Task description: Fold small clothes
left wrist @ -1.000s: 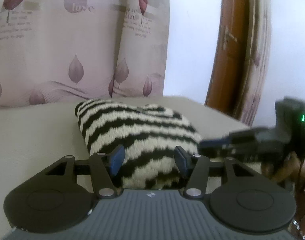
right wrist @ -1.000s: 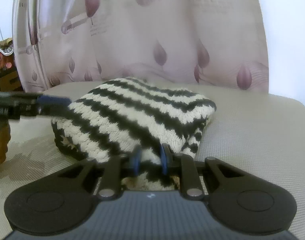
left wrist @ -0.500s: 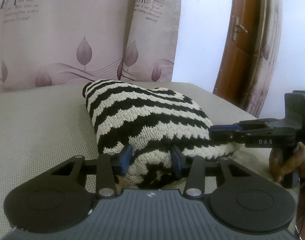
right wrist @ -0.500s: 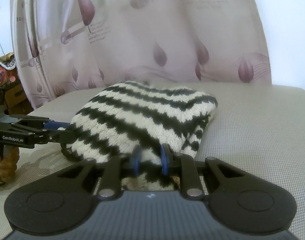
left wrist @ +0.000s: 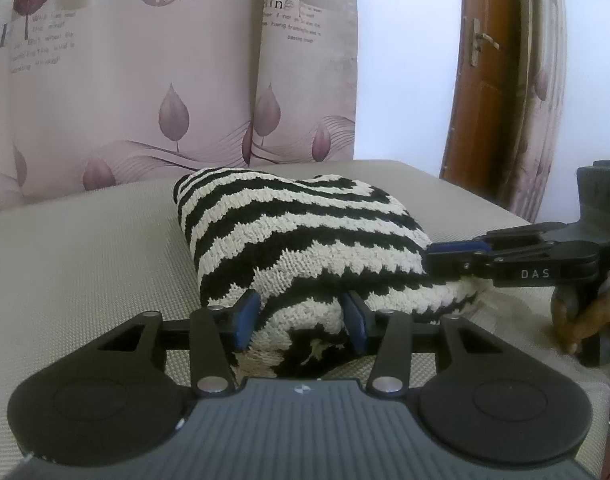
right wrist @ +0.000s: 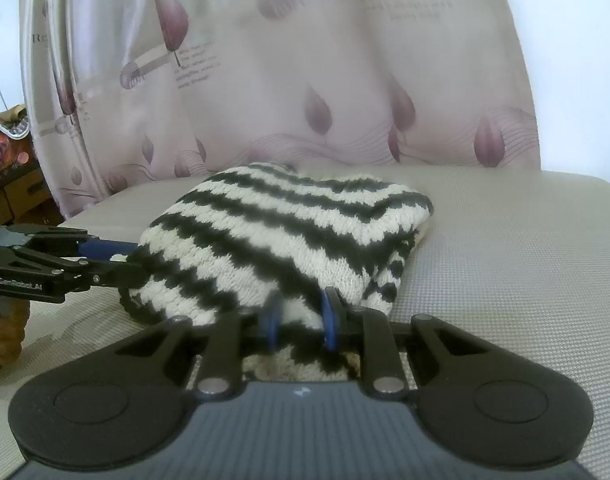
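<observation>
A black-and-cream striped knit garment (left wrist: 305, 236) lies bunched on the grey textured surface (left wrist: 85, 248) at mid-frame in both views. The left gripper (left wrist: 301, 320) has just been opening slightly, its blue pads (left wrist: 245, 316) flanking the near hem with knit between them. The right gripper (right wrist: 301, 322) pinches a fold of the garment tightly.

The curtain (left wrist: 105, 60) carries the word "love"; the right gripper (left wrist: 457, 254) reads "DAS", the left gripper (right wrist: 109, 258) "GenRobot.AI".
</observation>
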Demonstrator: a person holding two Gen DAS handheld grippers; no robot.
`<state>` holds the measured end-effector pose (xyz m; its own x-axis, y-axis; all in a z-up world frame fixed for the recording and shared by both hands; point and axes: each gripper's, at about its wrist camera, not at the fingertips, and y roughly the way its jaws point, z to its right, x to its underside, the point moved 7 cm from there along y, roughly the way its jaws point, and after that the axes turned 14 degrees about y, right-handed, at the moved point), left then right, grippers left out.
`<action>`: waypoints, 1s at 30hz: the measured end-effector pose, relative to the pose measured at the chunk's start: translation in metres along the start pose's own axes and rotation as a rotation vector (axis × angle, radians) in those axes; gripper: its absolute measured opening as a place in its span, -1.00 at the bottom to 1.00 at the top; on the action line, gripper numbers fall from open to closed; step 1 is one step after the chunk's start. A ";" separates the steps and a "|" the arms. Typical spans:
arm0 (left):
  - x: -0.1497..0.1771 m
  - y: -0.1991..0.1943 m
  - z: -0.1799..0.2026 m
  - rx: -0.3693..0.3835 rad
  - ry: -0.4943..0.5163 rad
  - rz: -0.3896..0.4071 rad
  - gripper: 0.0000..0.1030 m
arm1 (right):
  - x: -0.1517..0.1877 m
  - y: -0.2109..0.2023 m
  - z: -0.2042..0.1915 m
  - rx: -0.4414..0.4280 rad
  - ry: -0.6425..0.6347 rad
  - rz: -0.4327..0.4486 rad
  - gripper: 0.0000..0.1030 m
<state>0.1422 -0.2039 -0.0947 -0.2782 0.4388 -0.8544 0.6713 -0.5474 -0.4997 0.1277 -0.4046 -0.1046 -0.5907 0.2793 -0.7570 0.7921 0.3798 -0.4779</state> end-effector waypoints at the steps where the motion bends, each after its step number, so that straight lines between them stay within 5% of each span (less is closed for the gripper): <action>1: 0.000 0.000 0.001 -0.004 0.005 -0.003 -0.02 | 0.000 0.000 0.000 0.002 -0.001 0.001 -0.60; 17: -0.009 -0.007 0.006 -0.050 0.065 -0.028 0.41 | 0.001 -0.001 -0.004 0.011 -0.009 0.014 -0.53; 22: -0.021 -0.015 0.003 -0.099 0.110 0.011 0.82 | 0.001 -0.002 -0.003 0.008 -0.005 0.013 -0.53; 30: -0.030 -0.003 -0.012 -0.116 0.110 -0.012 0.94 | 0.001 -0.002 -0.004 0.006 0.001 0.016 -0.51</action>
<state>0.1564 -0.2072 -0.0655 -0.2140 0.5237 -0.8246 0.7451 -0.4584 -0.4845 0.1249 -0.4020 -0.1022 -0.5778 0.2866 -0.7642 0.8026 0.3697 -0.4682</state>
